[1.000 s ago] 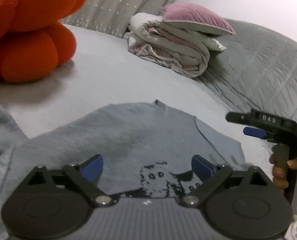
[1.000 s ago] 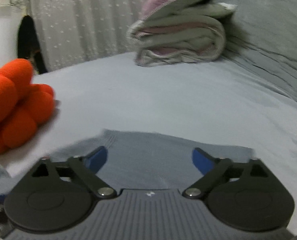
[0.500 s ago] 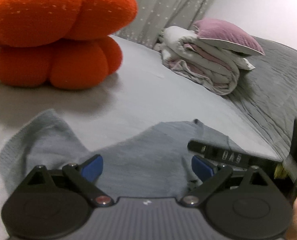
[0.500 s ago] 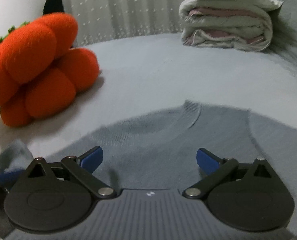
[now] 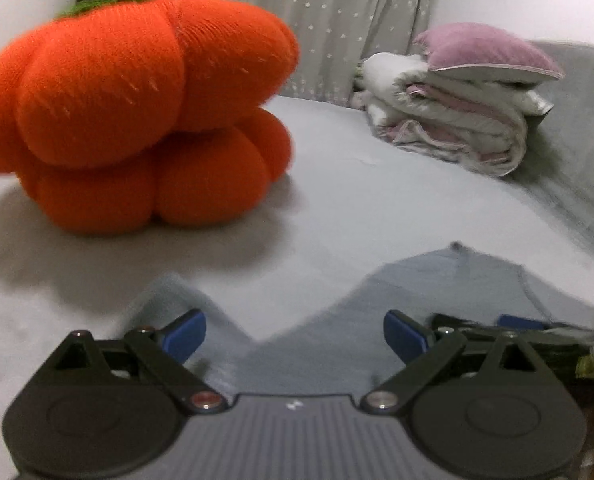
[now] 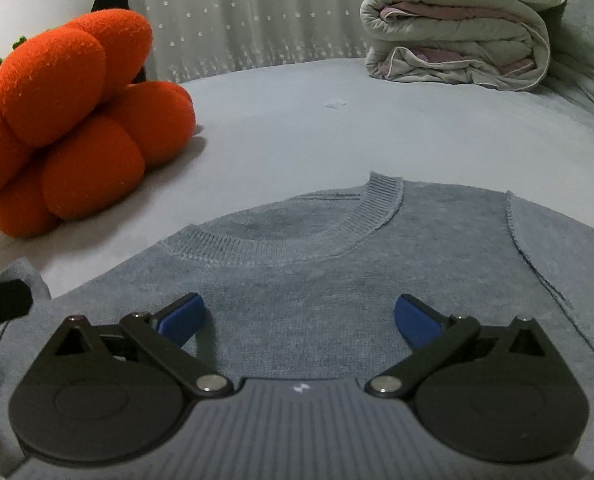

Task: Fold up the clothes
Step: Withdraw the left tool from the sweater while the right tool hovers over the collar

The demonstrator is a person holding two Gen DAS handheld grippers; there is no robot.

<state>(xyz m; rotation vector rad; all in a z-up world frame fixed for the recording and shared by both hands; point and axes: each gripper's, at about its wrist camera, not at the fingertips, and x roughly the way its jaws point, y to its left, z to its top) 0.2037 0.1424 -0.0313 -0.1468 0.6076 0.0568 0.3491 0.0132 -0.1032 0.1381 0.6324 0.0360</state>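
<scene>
A grey-blue knit sweater (image 6: pixel 337 276) lies flat on the bed, its ribbed round collar (image 6: pixel 289 240) facing the far side. My right gripper (image 6: pixel 299 320) hovers open just above the chest, below the collar, with nothing between its blue-tipped fingers. In the left wrist view the sweater (image 5: pixel 437 300) is blurred and one sleeve end (image 5: pixel 169 292) points toward the left. My left gripper (image 5: pixel 295 332) stands open over the gap between sleeve and body. The right gripper's black body (image 5: pixel 509 330) shows at that view's right edge.
A big orange knitted pumpkin plush (image 5: pixel 137 112) (image 6: pixel 69 124) sits on the light bed sheet (image 6: pixel 337 128) to the left. A folded white-pink duvet with a mauve pillow (image 5: pixel 465 108) (image 6: pixel 461 28) lies far right by a grey quilt (image 5: pixel 577 160). A starred curtain (image 6: pixel 241 12) hangs behind.
Both views swung left toward the pumpkin plush. The right gripper came over the sweater's chest near the collar; the left gripper moved toward the left sleeve. Both stayed open.
</scene>
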